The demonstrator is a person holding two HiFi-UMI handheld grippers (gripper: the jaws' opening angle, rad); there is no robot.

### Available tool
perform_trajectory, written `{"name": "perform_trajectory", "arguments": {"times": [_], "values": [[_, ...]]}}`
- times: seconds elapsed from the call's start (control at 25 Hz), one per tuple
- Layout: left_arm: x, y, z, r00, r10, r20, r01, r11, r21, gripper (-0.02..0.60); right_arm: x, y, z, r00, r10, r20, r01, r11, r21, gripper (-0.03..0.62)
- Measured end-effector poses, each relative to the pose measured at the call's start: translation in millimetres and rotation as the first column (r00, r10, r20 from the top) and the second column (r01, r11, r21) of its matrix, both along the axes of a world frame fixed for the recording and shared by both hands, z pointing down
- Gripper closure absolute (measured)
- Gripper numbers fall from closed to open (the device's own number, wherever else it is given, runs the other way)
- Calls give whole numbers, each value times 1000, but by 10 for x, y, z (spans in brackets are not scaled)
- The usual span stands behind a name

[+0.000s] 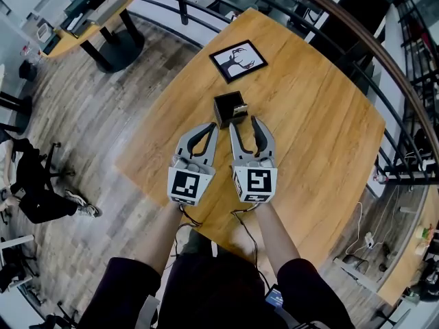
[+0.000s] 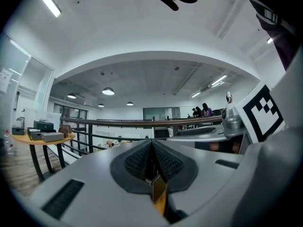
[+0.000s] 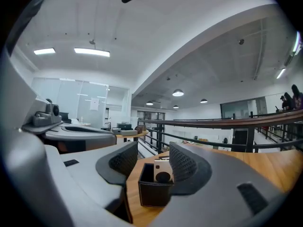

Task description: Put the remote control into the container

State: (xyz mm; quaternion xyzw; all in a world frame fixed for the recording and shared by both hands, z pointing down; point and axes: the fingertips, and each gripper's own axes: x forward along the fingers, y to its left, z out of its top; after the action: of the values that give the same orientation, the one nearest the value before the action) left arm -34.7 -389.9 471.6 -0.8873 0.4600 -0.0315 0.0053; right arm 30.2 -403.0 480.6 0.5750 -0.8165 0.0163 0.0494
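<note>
My left tongs (image 1: pixel 211 127) (image 2: pixel 152 162) clenched, pads pressed together. My right tongs (image 1: pixel 244 123) (image 3: pixel 154 151) released, jaws apart, holding nothing, tips just short of black container (image 1: pixel 230 108) (image 3: pixel 154 193) on wooden worktop (image 1: pixel 322 136). White remote control (image 3: pixel 162 170) stands upright inside container, top above rim. Framed picture (image 1: pixel 238 59) lies farther back on worktop.

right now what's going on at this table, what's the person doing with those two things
A person holds a claw in each hand over a wooden table. The white remote control already stands in the small black container. The right claw is open and empty, with the container just ahead of its jaws. The left claw is shut on nothing beside it. A framed picture lies farther back.
</note>
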Motion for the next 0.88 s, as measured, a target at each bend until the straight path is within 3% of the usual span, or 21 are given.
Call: {"name": "perform_trajectory", "arguments": {"times": [0.16, 0.24, 0.4, 0.52, 0.88], "values": [[20, 190, -128, 1000, 14, 20, -13, 1000, -2, 572, -40, 229, -158, 1000, -31, 7, 31, 1000, 2, 388], [20, 307, -262, 1000, 19, 13, -19, 1000, 18, 571, -36, 366, -247, 999, -33, 11, 33, 999, -6, 461], [-7, 617, -565, 1000, 23, -2, -23, 999, 26, 572, -93, 714, -558, 998, -59, 27, 59, 998, 5, 537], [-1, 904, -757, 999, 38, 14, -38, 999, 19, 571, -142, 1032, -844, 996, -82, 26, 81, 996, 43, 557], [68, 1551, -1139, 996, 84, -6, -82, 991, 109, 572, -104, 1749, -1169, 998, -60, 38, 56, 993, 102, 577]]}}
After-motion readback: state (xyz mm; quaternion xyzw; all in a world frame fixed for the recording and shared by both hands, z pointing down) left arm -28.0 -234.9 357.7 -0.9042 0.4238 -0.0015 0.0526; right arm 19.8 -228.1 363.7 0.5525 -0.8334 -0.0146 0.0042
